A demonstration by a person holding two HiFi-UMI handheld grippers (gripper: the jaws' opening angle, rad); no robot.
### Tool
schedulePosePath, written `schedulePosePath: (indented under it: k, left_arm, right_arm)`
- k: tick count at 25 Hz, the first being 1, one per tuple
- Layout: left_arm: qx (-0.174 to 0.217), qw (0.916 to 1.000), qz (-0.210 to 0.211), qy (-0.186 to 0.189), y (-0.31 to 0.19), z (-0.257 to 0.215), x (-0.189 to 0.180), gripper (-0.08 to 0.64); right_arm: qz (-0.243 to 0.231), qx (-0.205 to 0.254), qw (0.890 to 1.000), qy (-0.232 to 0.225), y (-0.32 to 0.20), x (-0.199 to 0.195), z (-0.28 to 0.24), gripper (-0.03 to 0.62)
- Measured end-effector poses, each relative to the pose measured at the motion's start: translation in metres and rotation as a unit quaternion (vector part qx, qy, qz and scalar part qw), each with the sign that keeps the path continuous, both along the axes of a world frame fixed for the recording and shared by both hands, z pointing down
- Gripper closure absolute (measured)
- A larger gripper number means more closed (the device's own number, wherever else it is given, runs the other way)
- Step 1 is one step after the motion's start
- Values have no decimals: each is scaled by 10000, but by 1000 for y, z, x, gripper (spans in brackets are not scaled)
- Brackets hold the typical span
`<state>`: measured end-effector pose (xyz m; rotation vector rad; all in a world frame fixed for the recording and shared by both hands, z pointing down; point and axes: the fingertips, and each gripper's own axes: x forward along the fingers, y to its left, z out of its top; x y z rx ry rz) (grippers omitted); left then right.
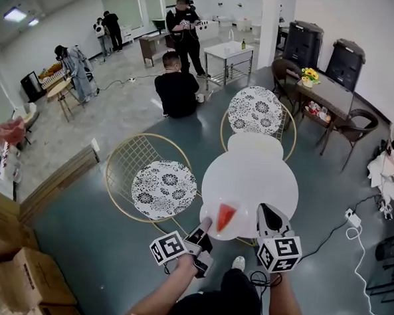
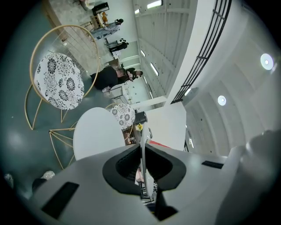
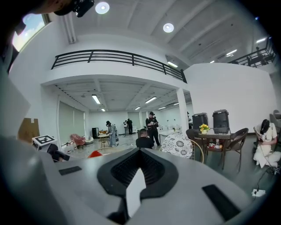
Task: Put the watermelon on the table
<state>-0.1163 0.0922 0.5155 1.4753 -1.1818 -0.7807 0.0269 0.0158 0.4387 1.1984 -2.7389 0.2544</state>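
Left gripper (image 1: 209, 225) holds watermelon slice (image 1: 225, 216) over white table (image 1: 249, 177).
Its jaws pinch the slice; right gripper (image 1: 263, 211) closed, empty. Lower inside table's near edge, then release.

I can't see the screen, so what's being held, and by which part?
The left hand-held gripper pinches the watermelon slice by its side edge nearest that gripper. The right hand-held gripper holds nothing.

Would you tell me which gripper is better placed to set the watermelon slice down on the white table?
Left. The left gripper grips the watermelon slice over the near edge of the white table; the right gripper holds nothing.
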Motion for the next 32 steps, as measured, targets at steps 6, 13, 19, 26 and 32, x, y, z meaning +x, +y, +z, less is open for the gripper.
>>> schedulePosePath:
  k: [6, 13, 19, 26, 32]
  left_arm:
    - [5, 9999, -151, -59, -52, 1, 3, 538]
    - [-6, 9995, -314, -69, -107, 1, 15, 538]
    - [-20, 9990, -435, -56, -141, -3, 26, 538]
    - [-200, 9985, -498, -109, -159, 9, 28, 538]
    - [-335, 9988, -353, -86, -169, 21, 29, 538]
  right_arm:
    - [-188, -73, 9998, 28, -57, 1, 7, 591]
    - [-459, -48, 9989, 97, -115, 8, 6, 591]
    - [-636, -14, 9978, 165, -148, 13, 8, 591]
    - [-721, -83, 9973, 146, -168, 19, 16, 591]
    - [-637, -219, 9975, 229, -175, 18, 25, 591]
